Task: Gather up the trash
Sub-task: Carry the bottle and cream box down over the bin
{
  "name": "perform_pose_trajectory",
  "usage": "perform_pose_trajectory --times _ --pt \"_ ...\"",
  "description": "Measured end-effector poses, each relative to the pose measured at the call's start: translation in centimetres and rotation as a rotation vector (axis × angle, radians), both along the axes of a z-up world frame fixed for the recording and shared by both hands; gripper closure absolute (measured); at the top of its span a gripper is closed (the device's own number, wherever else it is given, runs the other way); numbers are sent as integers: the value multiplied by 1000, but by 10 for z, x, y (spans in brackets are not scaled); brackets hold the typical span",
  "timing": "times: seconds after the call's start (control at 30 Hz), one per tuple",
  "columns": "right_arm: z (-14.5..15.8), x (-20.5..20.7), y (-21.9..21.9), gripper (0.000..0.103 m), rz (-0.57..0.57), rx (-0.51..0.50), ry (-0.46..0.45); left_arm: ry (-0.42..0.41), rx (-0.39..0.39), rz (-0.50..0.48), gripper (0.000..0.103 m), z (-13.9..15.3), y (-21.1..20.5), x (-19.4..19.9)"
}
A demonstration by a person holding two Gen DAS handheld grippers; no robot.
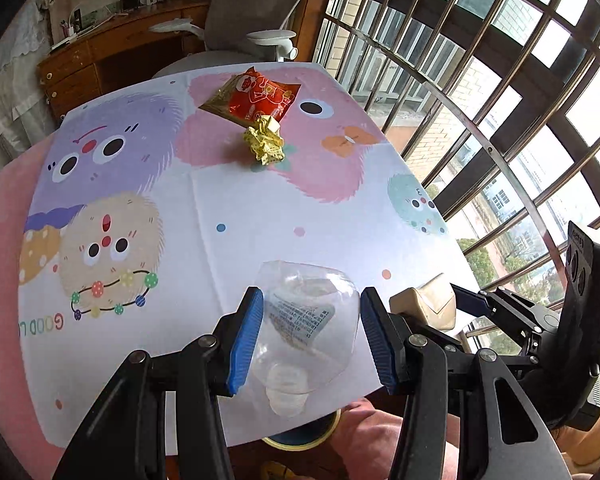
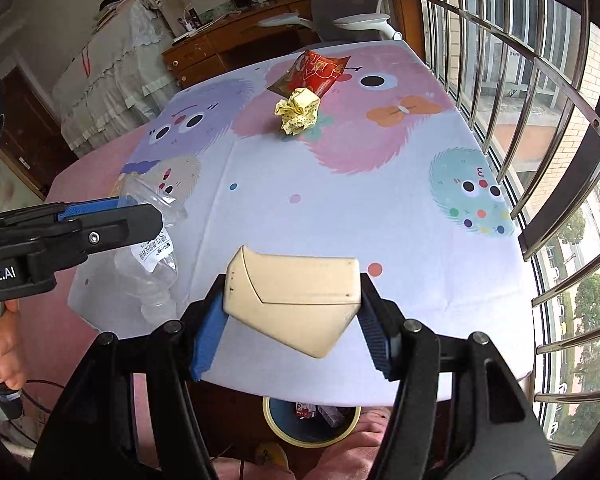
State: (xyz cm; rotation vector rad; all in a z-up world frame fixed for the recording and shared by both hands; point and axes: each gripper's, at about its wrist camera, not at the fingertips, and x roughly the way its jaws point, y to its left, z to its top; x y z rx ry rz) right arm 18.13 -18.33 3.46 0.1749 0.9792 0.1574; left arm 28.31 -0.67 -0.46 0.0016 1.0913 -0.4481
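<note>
Nearest to me, my left gripper (image 1: 310, 338) has a crushed clear plastic bottle (image 1: 304, 320) between its blue pads (image 1: 246, 336). The left pad touches the bottle wall; a sliver of gap shows at the right pad, so I cannot tell whether the jaws truly pinch it or only bracket it. The bottle's long axis runs along the fingers, with the capped neck pointing back toward me and the flattened base pointing away across the worktop (image 1: 240, 208). Its label print is too small to read, and from the right wrist view much of it sits behind the left gripper's black finger.

My right gripper (image 2: 292, 320) has its jaws clamped on a beige box-like carton (image 2: 296, 300), long axis crosswise between the pads and a tapered corner pointing down toward me. What it is exactly I cannot make out.

Below the near edge of the worktop, a bin with a yellow rim (image 2: 312, 424) is partly cut off by that edge; some red packaging shows inside.

Farther out, a crumpled yellow paper ball (image 2: 298, 114) lies on the cartoon-print cloth, and just beyond it, touching or nearly so, a red snack wrapper (image 2: 316, 72) lies flat
</note>
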Motion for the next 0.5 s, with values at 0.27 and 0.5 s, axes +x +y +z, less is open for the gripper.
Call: perform_pose_trajectory --times 0.27,0.5 --pt "-24 -104 56 45 -87 43 98 31 -26 -54 53 -23 49 -114" --pt "-67 -145 81 45 -96 26 242 83 -61 -45 53 -58 67 -177"
